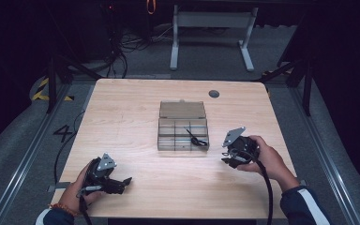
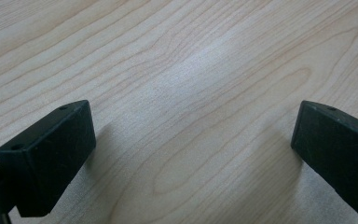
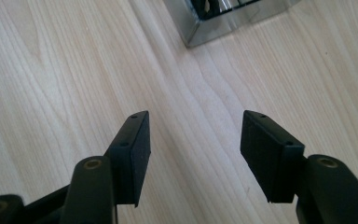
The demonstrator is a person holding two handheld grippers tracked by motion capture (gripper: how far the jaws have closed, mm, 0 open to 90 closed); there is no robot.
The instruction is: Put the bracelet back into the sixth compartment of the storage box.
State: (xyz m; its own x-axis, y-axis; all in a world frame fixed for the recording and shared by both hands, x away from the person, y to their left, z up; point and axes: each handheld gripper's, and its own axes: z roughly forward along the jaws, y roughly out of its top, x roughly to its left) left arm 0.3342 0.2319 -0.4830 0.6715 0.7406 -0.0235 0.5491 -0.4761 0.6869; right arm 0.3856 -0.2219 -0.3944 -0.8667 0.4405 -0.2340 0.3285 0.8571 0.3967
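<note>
- Forearms enter from the near edge of the wooden table [image 1: 136, 108], one gripper in each hand.
- Left gripper [image 1: 122, 183]: held low over the near-left part of the table, pointing right. In the left gripper view its jaws stand wide apart with bare wood grain between them; nothing is held.
- Right gripper [image 1: 227, 157]: held at the near-right, just beside the near-right corner of the organizer box [image 1: 183, 133], pointing left. In the right gripper view the jaws are spread, empty, with the box corner [image 3: 223, 21] ahead and apart from them.
- Organizer box: clear, compartmented, at table centre, lid open and lying flat on the far side.
- Small black item [image 1: 196, 138]: lies in a right-hand compartment of the box; its exact kind cannot be told.
- Grommet [image 1: 214, 93]: dark round fitting near the far edge.
- Floor beyond: white desk frame [image 1: 211, 33] and loose cables [image 1: 122, 44].
</note>
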